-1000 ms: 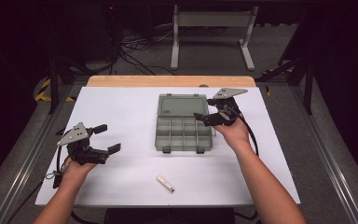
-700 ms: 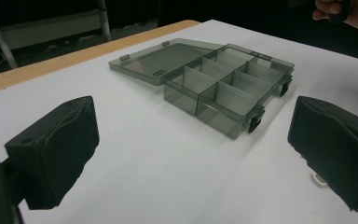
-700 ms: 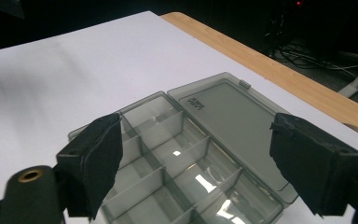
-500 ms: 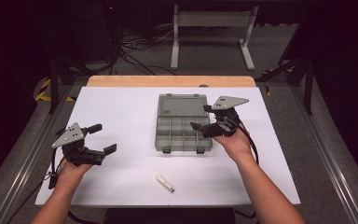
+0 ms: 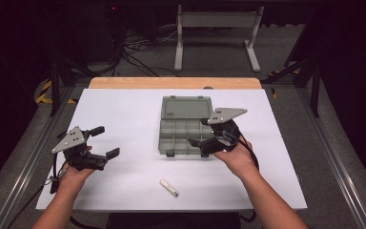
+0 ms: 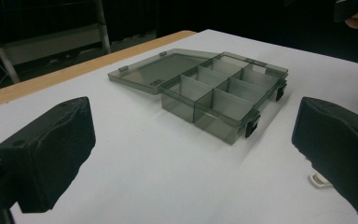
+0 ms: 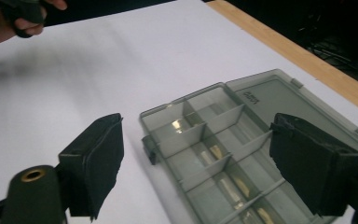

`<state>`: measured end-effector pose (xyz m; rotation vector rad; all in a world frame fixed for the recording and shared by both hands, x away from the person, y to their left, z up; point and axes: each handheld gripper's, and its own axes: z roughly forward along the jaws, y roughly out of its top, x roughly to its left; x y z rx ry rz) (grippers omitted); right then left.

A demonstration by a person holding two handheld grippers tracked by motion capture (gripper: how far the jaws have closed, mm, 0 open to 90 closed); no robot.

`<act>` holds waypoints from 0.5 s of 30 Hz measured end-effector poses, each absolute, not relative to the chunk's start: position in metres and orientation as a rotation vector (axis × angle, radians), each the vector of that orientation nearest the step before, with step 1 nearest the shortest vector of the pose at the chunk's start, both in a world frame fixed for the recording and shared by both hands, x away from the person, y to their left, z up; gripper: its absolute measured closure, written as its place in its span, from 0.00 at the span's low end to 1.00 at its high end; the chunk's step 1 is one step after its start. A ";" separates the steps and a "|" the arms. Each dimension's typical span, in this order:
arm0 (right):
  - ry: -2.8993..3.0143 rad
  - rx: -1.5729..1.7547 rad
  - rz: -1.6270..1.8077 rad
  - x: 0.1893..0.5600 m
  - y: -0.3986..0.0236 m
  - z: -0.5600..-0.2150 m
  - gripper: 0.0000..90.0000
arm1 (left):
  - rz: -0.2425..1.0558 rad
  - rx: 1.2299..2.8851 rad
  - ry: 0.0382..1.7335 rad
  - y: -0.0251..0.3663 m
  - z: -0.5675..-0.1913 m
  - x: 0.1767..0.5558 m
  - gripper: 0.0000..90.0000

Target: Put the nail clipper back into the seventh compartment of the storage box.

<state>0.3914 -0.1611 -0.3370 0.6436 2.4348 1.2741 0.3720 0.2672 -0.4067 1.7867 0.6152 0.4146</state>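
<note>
We see the right gripper [image 5: 201, 134] poised over the near right corner of the grey compartment box [image 5: 178, 136], its jaws spread wide with nothing between them — in the right gripper view the two black pads [image 7: 94, 161] stand well apart, one over bare table [image 5: 124, 109], the other over the box's divided cells, and neither touches it. The box sits near the middle of the white table, its lid [image 5: 187, 107] laid flat open on the far side (the dividers inside are plain to see, and a few cells catch glints of light).

The left gripper [image 5: 103, 142] is held off to the left, well apart from the box — its jaws also gape and grip nothing. In the left gripper view its pads [image 6: 51, 149] frame the box from a distance. A small white stick-like item [image 5: 168, 187] lies on the table near the front edge, between the two hands, untouched.
</note>
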 end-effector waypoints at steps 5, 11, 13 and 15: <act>2.497 0.600 1.214 0.378 -0.148 -0.339 0.22 | 0.411 1.765 0.627 0.268 -0.407 0.371 0.00; 2.557 0.580 1.148 0.369 -0.135 -0.343 0.22 | 0.414 1.755 0.627 0.267 -0.407 0.371 0.00; 2.588 0.587 1.130 0.367 -0.131 -0.347 0.23 | 0.413 1.769 0.621 0.268 -0.407 0.371 0.00; 2.621 0.592 1.133 0.366 -0.128 -0.350 0.23 | 0.408 1.769 0.623 0.267 -0.407 0.371 0.01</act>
